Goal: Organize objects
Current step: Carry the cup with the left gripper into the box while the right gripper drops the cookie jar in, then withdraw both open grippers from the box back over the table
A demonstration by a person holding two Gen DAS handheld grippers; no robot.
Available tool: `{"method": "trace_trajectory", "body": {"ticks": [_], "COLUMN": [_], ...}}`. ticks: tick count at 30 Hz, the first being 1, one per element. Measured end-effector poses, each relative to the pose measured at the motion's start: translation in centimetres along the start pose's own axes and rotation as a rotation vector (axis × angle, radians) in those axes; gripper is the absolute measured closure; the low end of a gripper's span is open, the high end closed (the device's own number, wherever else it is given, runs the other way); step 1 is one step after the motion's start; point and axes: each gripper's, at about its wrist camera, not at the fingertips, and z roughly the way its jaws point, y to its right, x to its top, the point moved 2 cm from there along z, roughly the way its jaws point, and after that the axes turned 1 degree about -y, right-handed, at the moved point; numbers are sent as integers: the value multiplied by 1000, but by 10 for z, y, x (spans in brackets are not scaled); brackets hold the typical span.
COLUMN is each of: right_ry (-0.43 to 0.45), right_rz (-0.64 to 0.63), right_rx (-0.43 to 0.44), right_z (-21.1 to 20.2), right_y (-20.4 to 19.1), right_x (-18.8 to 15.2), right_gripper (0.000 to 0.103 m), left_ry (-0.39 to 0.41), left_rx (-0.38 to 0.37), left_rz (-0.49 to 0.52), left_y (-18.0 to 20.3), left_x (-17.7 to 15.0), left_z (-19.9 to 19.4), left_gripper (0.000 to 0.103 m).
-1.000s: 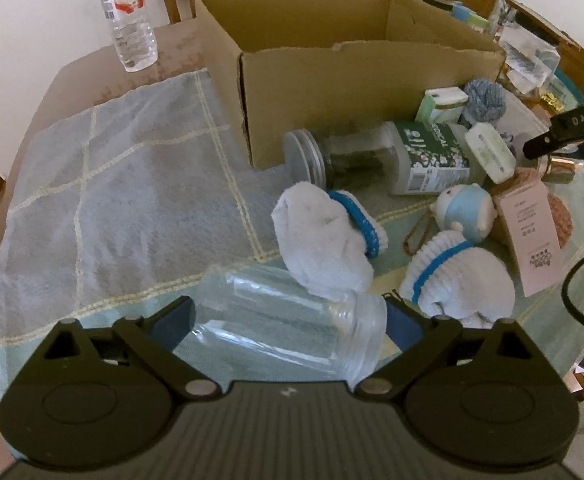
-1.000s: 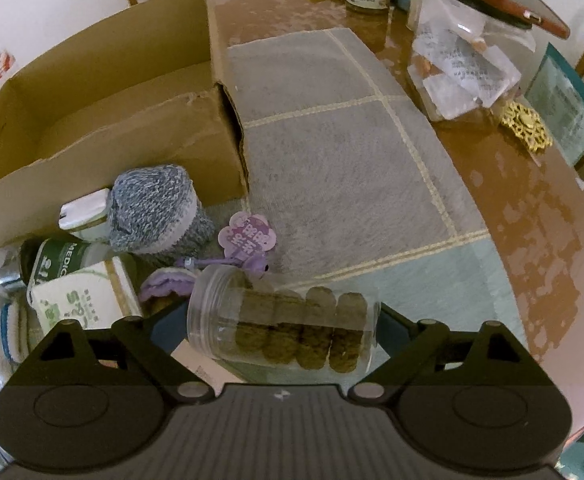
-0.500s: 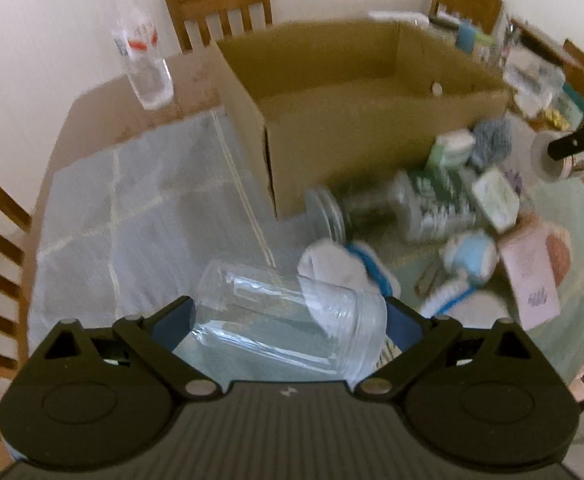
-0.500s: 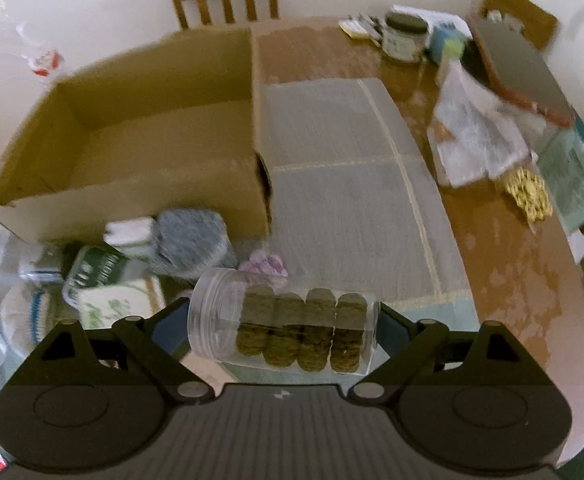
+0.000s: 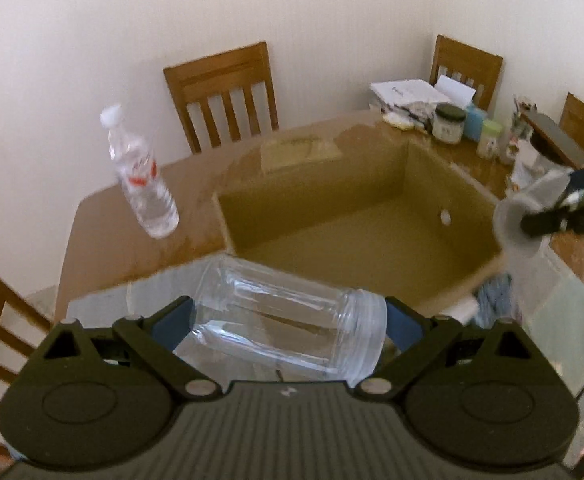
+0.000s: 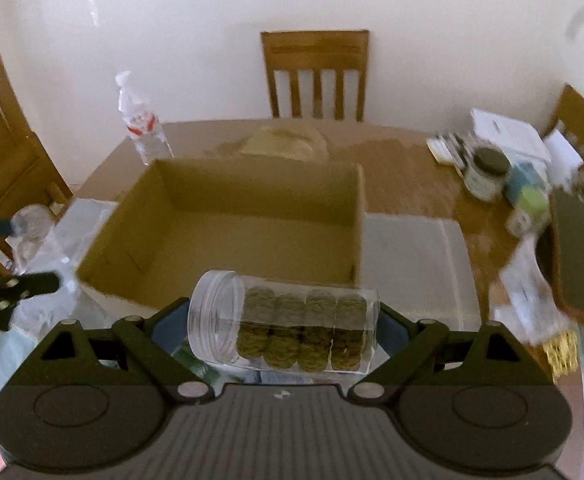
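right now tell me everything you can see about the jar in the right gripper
The clear plastic jar lies on its side, clamped end to end in the right gripper, above the near wall of the open cardboard box. Its threaded mouth points left and no lid shows on it. Inside, four stacks of brownish-green round cookies fill the closed end, leaving the mouth end bare. Nothing but the gripper's blue pads touches it.

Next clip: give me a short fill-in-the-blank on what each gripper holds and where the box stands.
1. The left gripper is shut on a clear jar that is ____ inside.
2. The right gripper holds a jar of ____ lying sideways.
3. Both jars are held in front of an open ____ box.
4. Behind the box stands a plastic water ____.

Missing words: empty; cookies; cardboard; bottle
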Motion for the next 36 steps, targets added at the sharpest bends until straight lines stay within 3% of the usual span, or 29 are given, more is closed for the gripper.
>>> {"method": "trace_trajectory", "body": {"ticks": [6, 18, 23, 36], "right_ry": [-33, -76, -53, -25], "right_rz": [-49, -135, -128, -101], "right_rx": [36, 42, 46, 39], "right_z": [30, 57, 57, 47], "right_y": [-10, -15, -12, -6], "right_x": [12, 9, 15, 19], "right_gripper": [7, 7, 0, 0], "left_ry": [-22, -103, -97, -65], "left_rx": [-32, -31, -13, 11], "left_rz": [-34, -93, -119, -129], "left_y": [10, 21, 17, 12], "left_x": [25, 28, 33, 34], "left_z": [36, 91, 91, 71], "left_gripper": [5, 4, 3, 2]}}
